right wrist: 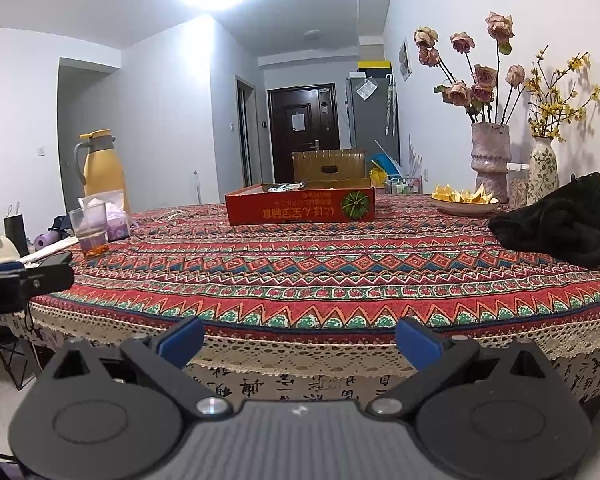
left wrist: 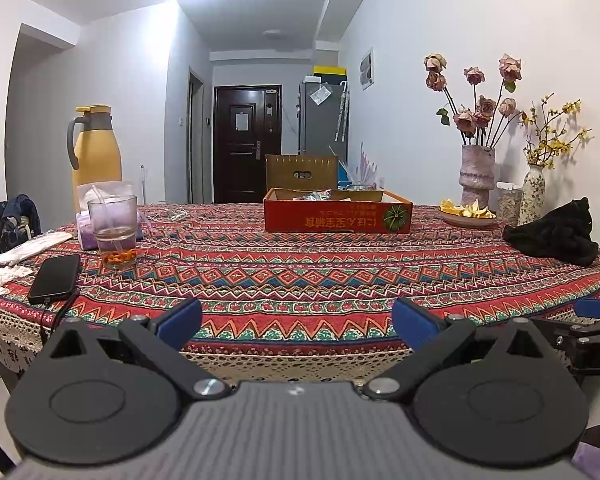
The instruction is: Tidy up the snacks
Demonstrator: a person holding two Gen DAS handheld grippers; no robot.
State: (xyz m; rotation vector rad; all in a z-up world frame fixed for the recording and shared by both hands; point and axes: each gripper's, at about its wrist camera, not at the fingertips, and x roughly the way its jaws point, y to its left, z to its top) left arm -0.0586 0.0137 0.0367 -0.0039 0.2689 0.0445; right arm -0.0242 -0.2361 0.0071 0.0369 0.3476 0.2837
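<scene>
**benchwatcher:** Far across the bench with the red patterned tablecloth, the shallow red cardboard box sits with silvery snack packets poking above its rim. No loose snacks on the cloth that I can spot.

**umi_fan:** Yep. Left tool and right tool both hover at the near edge, jaws spread wide, nothing in them. Box is straight ahead, well apart from both. Could be pre-sorting or already tidied, honestly can't tell. Box contents are mostly hidden behind the wall.
</scene>
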